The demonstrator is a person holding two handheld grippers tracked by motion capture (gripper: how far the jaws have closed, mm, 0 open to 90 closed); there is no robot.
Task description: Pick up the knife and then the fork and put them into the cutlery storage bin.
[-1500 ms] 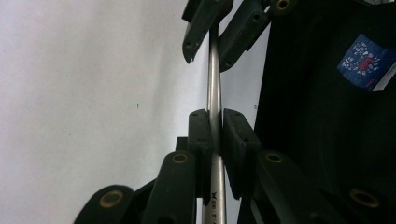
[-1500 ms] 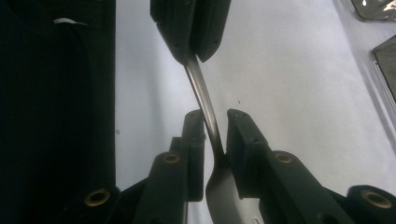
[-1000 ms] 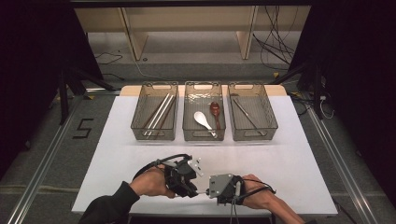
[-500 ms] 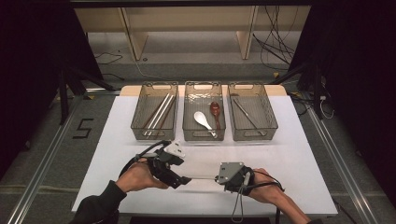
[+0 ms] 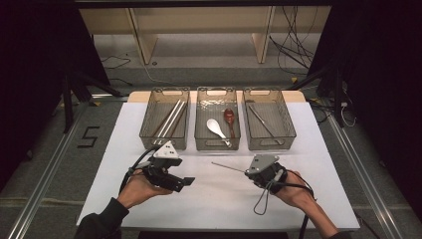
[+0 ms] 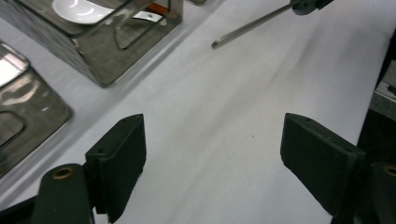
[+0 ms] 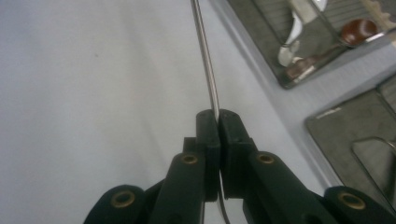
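A thin metal rod is pinched in the closed jaws of the right gripper and held above the white table, near the middle bin. The left gripper has just been opening; its jaws stand wide with nothing between them. A handover appears finished. Next, the rod probably needs carrying to the right bin, which already holds a similar one.

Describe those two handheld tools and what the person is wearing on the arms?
Each is a black device. The left gripper and the right gripper both carry a grey three-cornered plate on top and trail a black cable. Their jaws are flat black blocks on arms with brass-coloured rivets. A dark sleeve covers the left forearm.
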